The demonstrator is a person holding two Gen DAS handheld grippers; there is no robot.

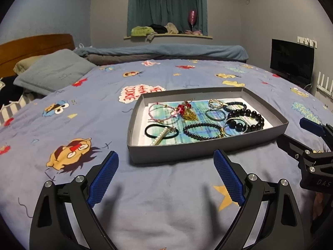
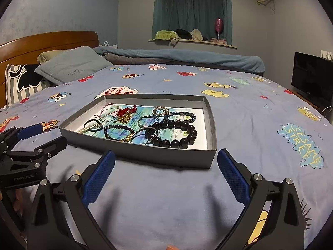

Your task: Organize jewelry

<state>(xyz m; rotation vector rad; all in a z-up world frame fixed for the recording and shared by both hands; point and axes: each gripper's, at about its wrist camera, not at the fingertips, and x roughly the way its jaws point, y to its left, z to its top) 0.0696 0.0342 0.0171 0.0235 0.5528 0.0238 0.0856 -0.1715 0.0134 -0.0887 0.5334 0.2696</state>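
A shallow grey tray (image 1: 208,155) (image 2: 143,153) lies on the cartoon bedspread, lined with printed paper. Inside it lie a large black bead bracelet (image 1: 252,114) (image 2: 184,142), a thin dark bead bracelet (image 1: 199,131) (image 2: 116,132), a black hair tie (image 1: 154,130) (image 2: 93,125), a red-beaded gold chain (image 1: 186,111) (image 2: 126,113), pink cord bracelets (image 1: 160,110), a silver bangle (image 1: 215,114) and a blue bead bracelet (image 1: 235,105) (image 2: 181,115). My left gripper (image 1: 165,156) (image 2: 47,136) stands open before the tray's near left side. My right gripper (image 2: 166,154) (image 1: 296,134) stands open near the tray's right corner. Both hold nothing.
The bedspread (image 1: 156,198) stretches all round the tray. A grey pillow (image 1: 54,70) and a wooden headboard (image 1: 37,45) are at the far left. A rolled blue blanket (image 1: 162,52) runs along the bed's far edge. A black screen (image 1: 291,62) stands at the right.
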